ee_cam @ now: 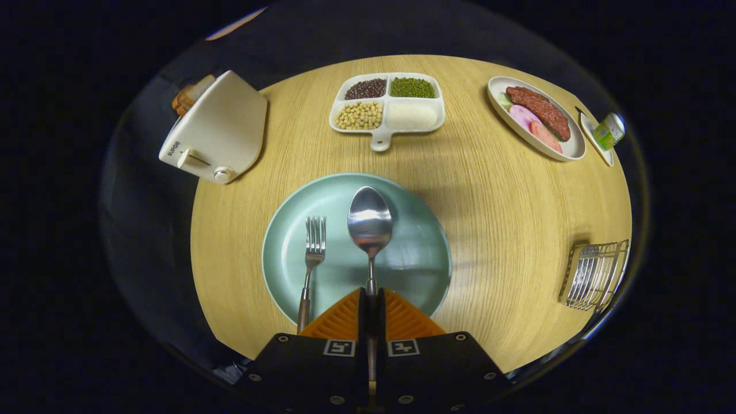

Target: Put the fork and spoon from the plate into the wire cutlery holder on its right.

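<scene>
Spoon, polished steel [370, 230]: I have my jaws closed on its handle, orange fingers [345, 319] pressing both sides, bowl pointing straight ahead over the pale green round plate [425, 259]. Steel fork [311, 259]: lies parallel, just left. Wire cutlery holder [595, 275]: well right on the wooden surface [506, 218].

Shiny spoon [370, 221] with its handle squeezed in the claw [372, 299], bowl over the green plate [420, 270], fork [313, 247] flat beside it, wire cutlery holder [595, 275] at the bench's right edge
</scene>
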`<state>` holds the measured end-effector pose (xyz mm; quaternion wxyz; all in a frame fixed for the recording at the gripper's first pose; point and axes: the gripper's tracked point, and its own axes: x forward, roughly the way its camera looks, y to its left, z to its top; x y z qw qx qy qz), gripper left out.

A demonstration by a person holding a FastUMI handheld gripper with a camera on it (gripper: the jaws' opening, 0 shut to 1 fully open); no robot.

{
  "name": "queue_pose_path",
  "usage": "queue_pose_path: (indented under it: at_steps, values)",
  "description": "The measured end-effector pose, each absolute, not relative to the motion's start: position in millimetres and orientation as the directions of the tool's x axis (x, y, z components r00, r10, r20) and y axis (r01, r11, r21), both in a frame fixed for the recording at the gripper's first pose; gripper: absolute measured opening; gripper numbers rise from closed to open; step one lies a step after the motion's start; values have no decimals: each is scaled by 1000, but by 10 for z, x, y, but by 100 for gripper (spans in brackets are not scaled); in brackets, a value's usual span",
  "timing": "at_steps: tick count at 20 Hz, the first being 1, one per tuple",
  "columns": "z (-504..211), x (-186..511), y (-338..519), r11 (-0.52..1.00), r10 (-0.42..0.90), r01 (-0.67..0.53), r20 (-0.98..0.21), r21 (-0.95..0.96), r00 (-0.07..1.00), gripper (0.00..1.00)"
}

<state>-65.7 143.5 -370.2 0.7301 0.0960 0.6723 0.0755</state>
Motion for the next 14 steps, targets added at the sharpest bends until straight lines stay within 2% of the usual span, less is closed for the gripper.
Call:
queue_pose_path:
  at_steps: [9, 14]
  values:
    - [-2957, -575, 517, 966, 199, 104, -939, 236, 280, 6]
    - [-2728, -766, -194, 960, 130, 195, -938, 199, 321, 6]
